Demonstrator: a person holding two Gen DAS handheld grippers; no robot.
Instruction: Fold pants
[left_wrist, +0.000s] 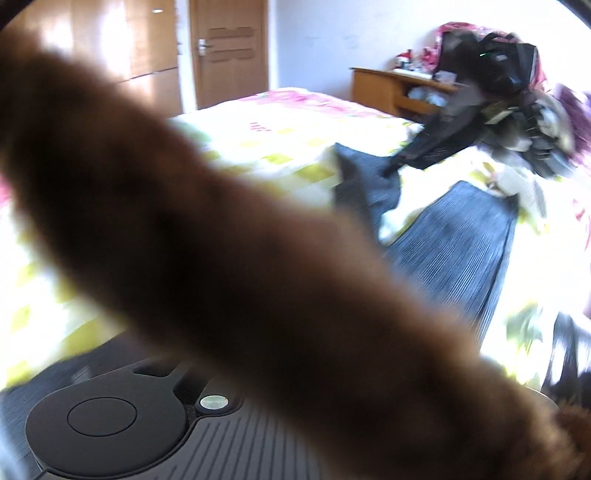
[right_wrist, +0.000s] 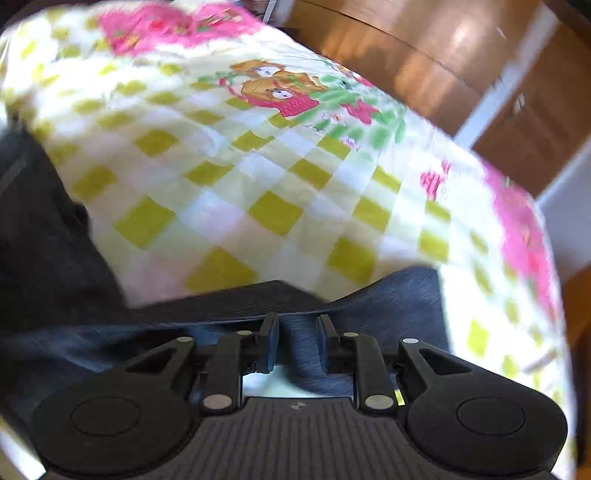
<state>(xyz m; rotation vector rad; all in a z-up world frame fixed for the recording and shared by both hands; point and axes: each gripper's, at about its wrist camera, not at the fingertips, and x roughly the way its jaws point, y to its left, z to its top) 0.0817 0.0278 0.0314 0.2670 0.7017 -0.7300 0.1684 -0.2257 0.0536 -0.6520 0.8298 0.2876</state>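
Home bedroom (quilted bed (right_wrist: 258, 177), wardrobe (left_wrist: 110, 40))

Bright daylight, motion blur thruout; out-of-focus brown sleeve (left_wrist: 258, 266), fisheye-warped edges

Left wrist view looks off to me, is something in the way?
Yes. A blurred brown furry shape lies diagonally across the lens, hiding the left gripper's fingers. Behind it, the dark pants lie on the bed. The right gripper grips pants fabric.
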